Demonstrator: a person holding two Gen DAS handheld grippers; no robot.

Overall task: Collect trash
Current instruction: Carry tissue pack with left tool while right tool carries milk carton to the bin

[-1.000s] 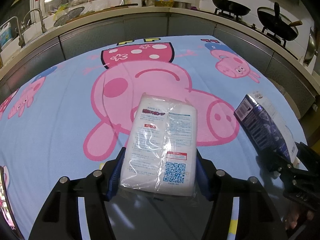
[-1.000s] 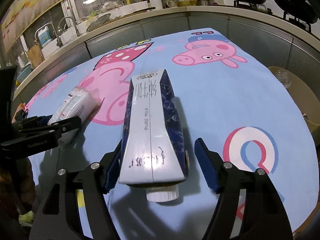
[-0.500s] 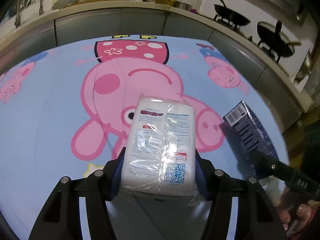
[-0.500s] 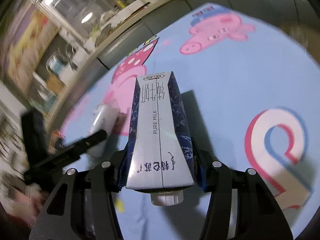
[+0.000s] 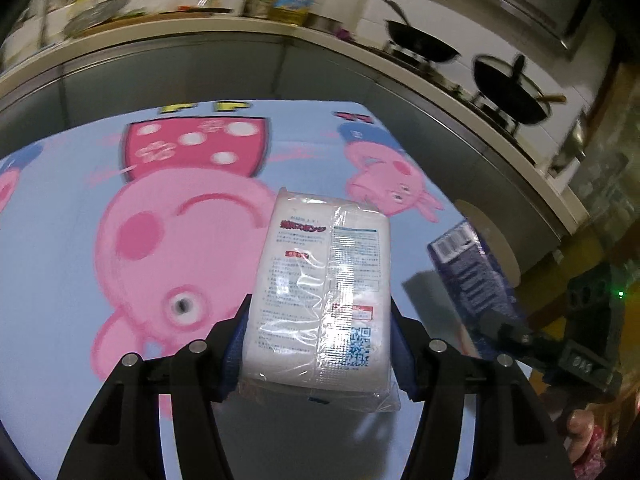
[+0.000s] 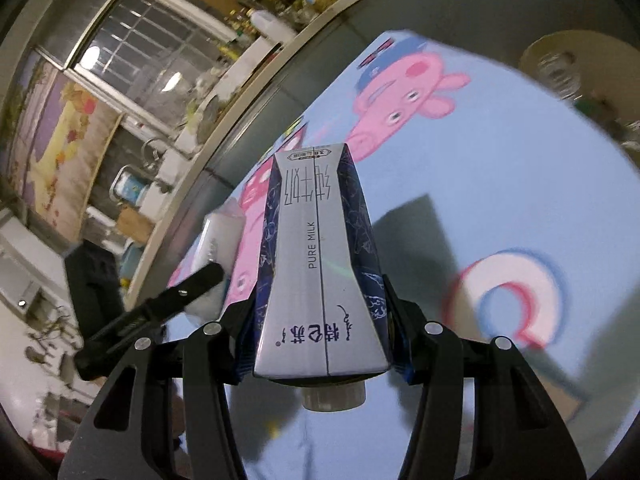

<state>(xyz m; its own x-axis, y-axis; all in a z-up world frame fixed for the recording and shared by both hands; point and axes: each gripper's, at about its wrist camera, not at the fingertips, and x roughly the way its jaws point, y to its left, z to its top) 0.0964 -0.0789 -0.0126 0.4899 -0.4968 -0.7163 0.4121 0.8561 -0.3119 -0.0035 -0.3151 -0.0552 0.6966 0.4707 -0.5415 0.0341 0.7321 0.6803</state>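
Your left claw [image 5: 320, 344] is clamped on the white plastic-wrapped packet [image 5: 320, 292], gripping its near end by the two long edges so the flat printed face stays up and most of its length juts forward, lower centre of the left view. It appears lifted clear of the surface [image 5: 72, 248]. The film is glossy and crinkled, and the block inside looks soft, so it may give under the pads.

Your right claw [image 6: 320, 340] is closed on the milk carton [image 6: 320, 264], lower centre of the right view, held at its wide cap end with the round cap [image 6: 334, 396] underneath and the narrow end pointing away. The stiff silver and navy board gives flat walls for a firm hold. Its dark shadow on the blue cartoon cloth suggests it too is raised.
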